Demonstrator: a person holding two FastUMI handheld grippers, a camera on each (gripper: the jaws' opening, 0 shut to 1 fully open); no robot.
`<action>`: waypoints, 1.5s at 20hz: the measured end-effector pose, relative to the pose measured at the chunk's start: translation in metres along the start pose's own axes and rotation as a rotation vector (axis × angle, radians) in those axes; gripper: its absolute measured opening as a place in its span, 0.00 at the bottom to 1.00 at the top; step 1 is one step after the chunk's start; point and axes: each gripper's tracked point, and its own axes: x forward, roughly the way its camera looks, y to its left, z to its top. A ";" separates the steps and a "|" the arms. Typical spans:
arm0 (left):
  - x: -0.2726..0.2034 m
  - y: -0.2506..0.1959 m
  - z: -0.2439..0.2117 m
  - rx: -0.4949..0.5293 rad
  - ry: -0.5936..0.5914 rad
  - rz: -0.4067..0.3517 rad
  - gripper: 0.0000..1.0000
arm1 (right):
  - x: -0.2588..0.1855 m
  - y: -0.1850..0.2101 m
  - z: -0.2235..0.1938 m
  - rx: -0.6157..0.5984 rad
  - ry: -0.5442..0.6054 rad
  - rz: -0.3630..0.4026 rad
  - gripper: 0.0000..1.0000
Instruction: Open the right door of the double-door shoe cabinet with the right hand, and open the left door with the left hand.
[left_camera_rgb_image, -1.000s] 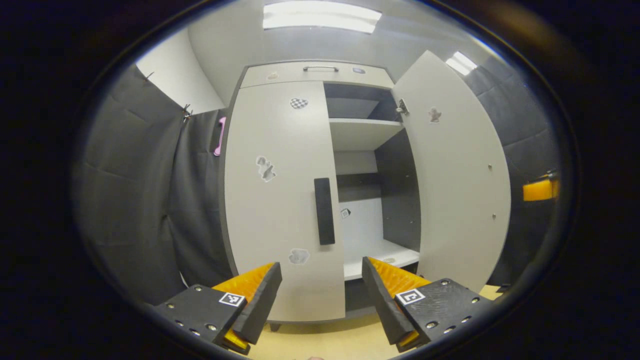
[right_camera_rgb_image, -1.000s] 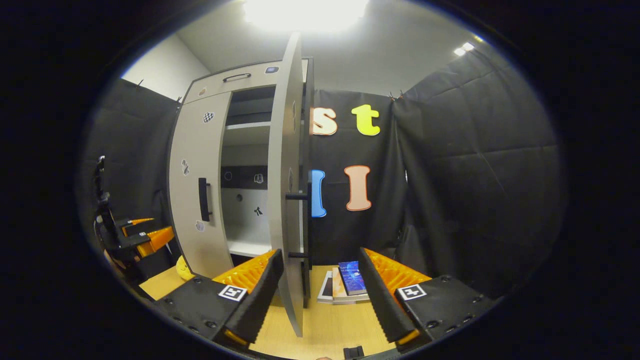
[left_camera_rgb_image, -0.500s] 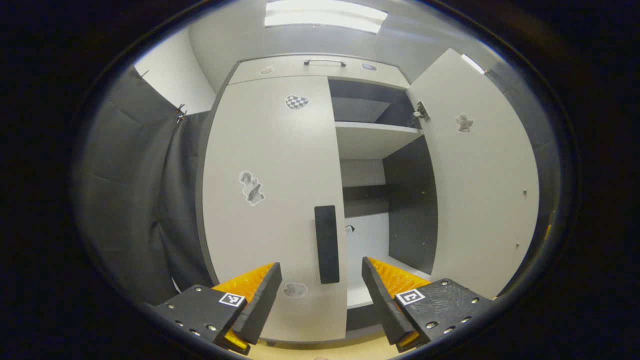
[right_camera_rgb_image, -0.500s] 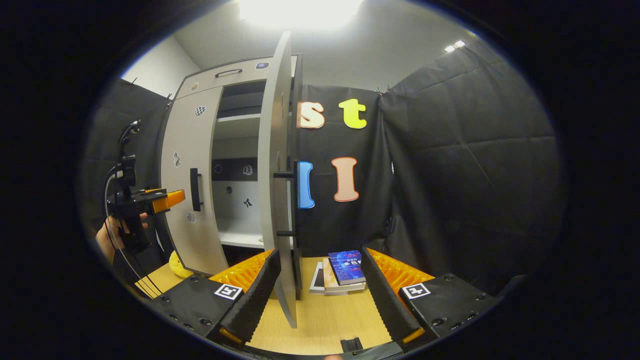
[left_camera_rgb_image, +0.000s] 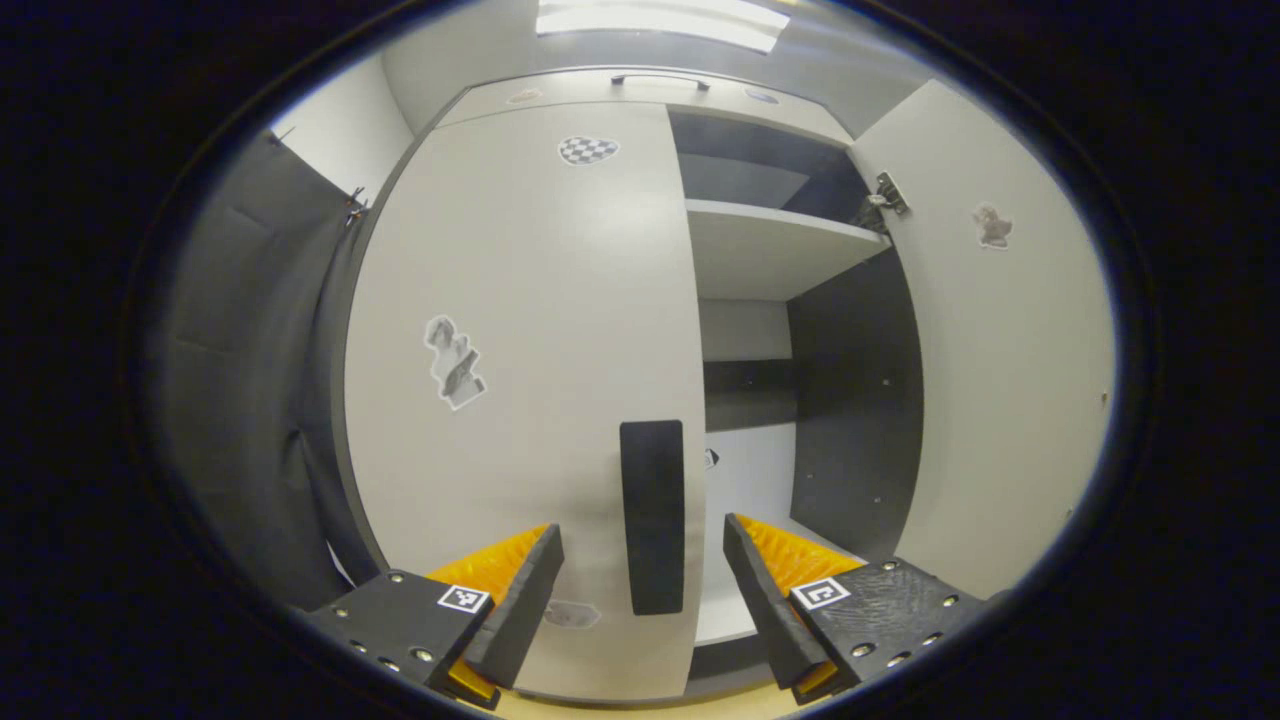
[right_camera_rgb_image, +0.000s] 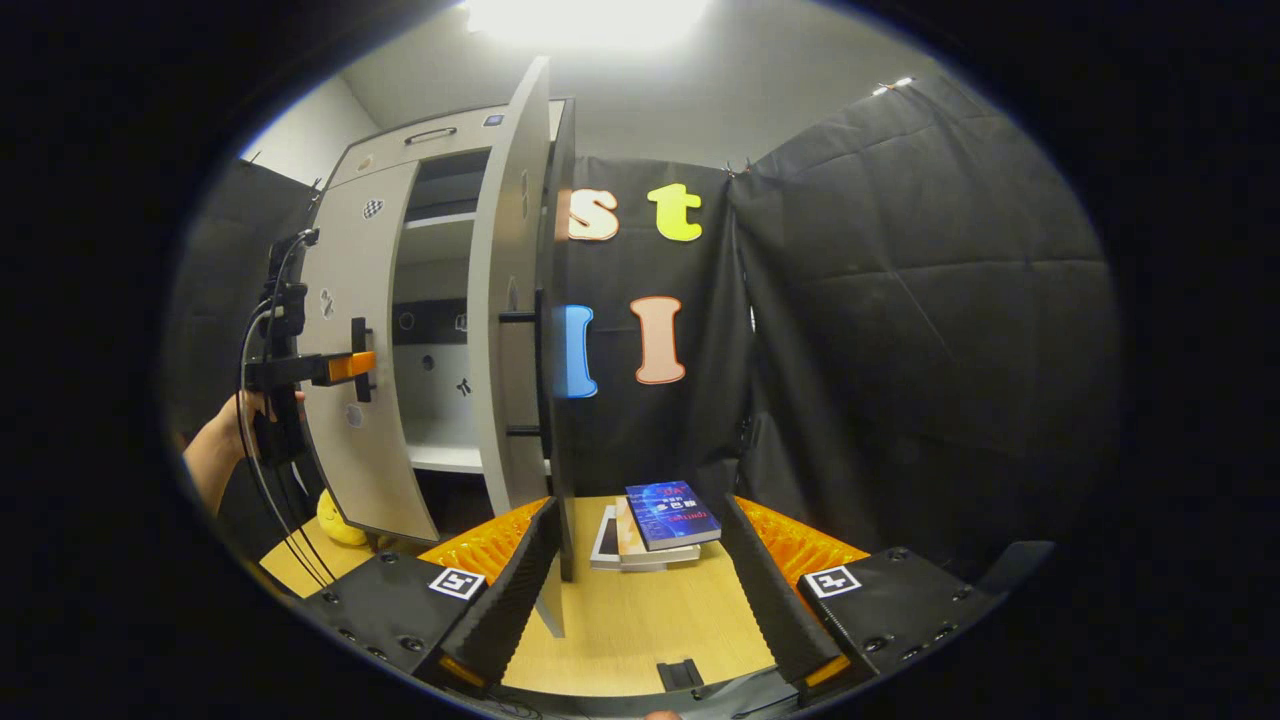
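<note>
- while the right door (right_camera_rgb_image: 505, 300) of the shoe cabinet (left_camera_rgb_image: 640, 90) stands swung wide open, seen nearly edge-on in the right gripper view, the left door (left_camera_rgb_image: 520, 380) is closed flat against the cabinet front.
- the left gripper (left_camera_rgb_image: 640, 560) is released, its fingers spread wide, with the left door's dark vertical handle (left_camera_rgb_image: 652, 515) framed between them; the fingers are not touching the handle.
- in the right gripper view the left gripper (right_camera_rgb_image: 345, 366) is held by a hand (right_camera_rgb_image: 235, 420) level with that handle, its tip right at the handle; i cannot tell from there whether it touches.
- the right gripper (right_camera_rgb_image: 640, 590) is also released, fingers apart, with the lower edge of the right door showing between them, nearer the finger on the left of the view; nothing is pressed between the fingers.
- the right door's handle (right_camera_rgb_image: 540, 370) sticks out from its outer face on two posts.
- inside the open half, a pale shelf (left_camera_rgb_image: 770, 250) sits high up, with a dark band across the back panel lower down.
- stickers dot the left door, including a checkered one (left_camera_rgb_image: 587, 150) near its top.
- a stack of books (right_camera_rgb_image: 655, 520) lies on the wooden desk (right_camera_rgb_image: 640, 620) just beyond the right door, and a yellow object (right_camera_rgb_image: 338, 520) rests near the cabinet's foot.
</note>
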 end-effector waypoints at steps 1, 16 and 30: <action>0.003 0.004 0.002 0.007 -0.007 0.016 0.93 | -0.001 -0.003 -0.002 0.005 0.004 -0.006 1.00; 0.023 -0.010 -0.017 -0.002 0.058 0.020 0.29 | 0.008 -0.033 -0.023 0.054 0.027 -0.024 0.99; 0.007 -0.001 -0.019 -0.053 0.055 0.008 0.12 | 0.022 -0.030 -0.021 0.027 0.021 0.117 0.99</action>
